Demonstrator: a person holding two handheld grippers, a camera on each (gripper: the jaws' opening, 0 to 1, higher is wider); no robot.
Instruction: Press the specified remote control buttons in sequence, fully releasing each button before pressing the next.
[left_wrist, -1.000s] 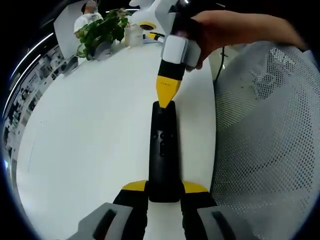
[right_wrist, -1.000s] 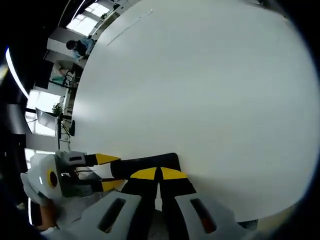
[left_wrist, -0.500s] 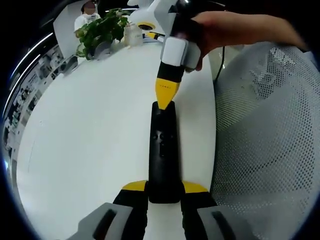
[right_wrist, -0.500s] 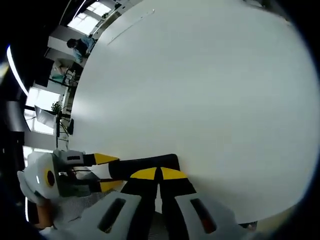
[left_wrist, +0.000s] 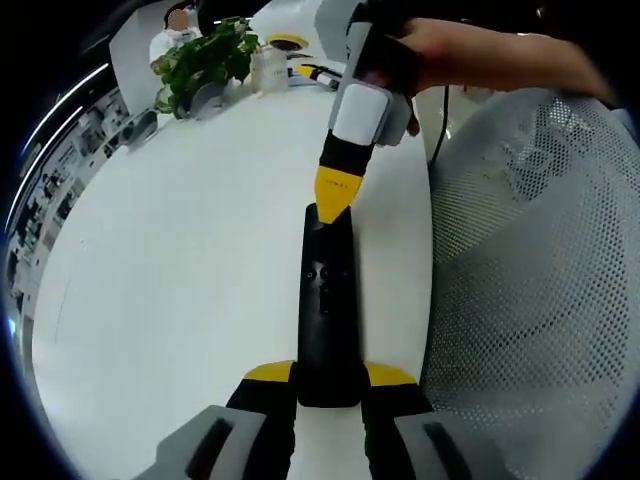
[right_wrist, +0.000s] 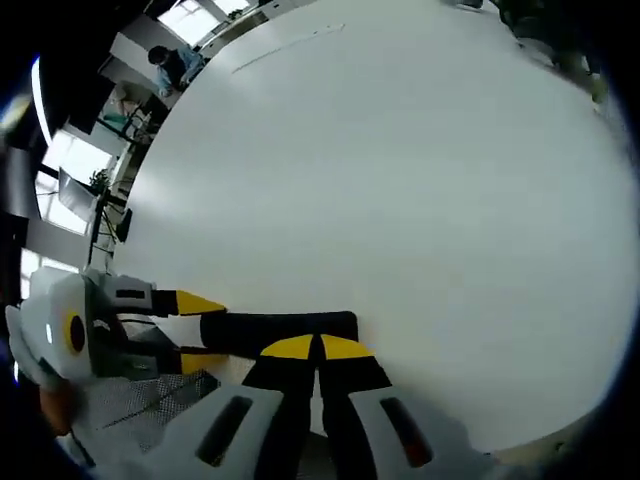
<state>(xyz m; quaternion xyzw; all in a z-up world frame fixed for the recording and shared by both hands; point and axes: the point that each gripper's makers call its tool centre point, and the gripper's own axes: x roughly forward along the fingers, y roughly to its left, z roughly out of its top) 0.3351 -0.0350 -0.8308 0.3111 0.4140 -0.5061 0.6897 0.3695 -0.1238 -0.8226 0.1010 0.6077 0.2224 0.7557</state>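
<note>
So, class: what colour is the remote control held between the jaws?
Black remote control; clearest in the left gripper view.

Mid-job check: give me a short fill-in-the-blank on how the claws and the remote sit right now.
1. The left claw is shut on the near end of the black ____.
2. The right claw, jaws together, has its yellow tips at the remote's ____ end.
3. The remote lies on a ____ table.
4. Beside the table's edge stands a white ____ chair.

Missing words: remote; far; white; mesh

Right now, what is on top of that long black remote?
The right gripper, jaws closed, rests its yellow tips on the remote's far end. Small buttons show mid-body; whatever lies beneath those tips is covered.
</note>
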